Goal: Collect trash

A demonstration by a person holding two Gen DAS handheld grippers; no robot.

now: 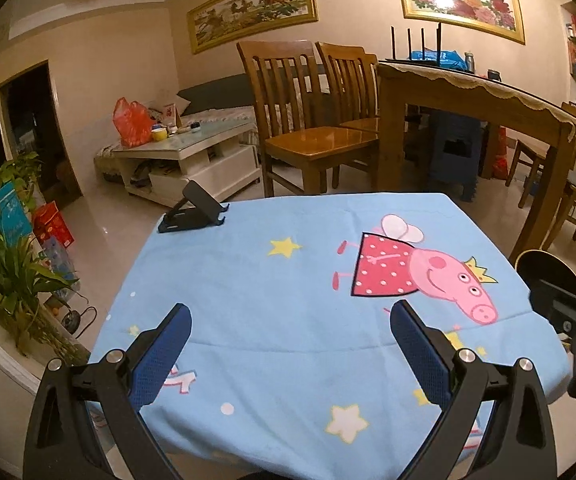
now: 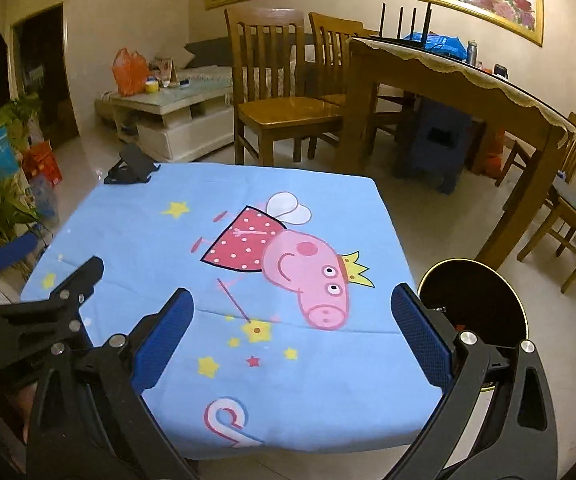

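Your left gripper (image 1: 289,354) and your right gripper (image 2: 291,334) both hover with jaws spread wide and nothing between them, above the light-blue cartoon-pig tablecloth (image 2: 160,240). The round black gold-rimmed trash bin (image 2: 475,300) stands on the floor just beside the table's right edge; its inside is too dark to read. A black folding phone stand (image 1: 194,208) sits at the cloth's far left corner.
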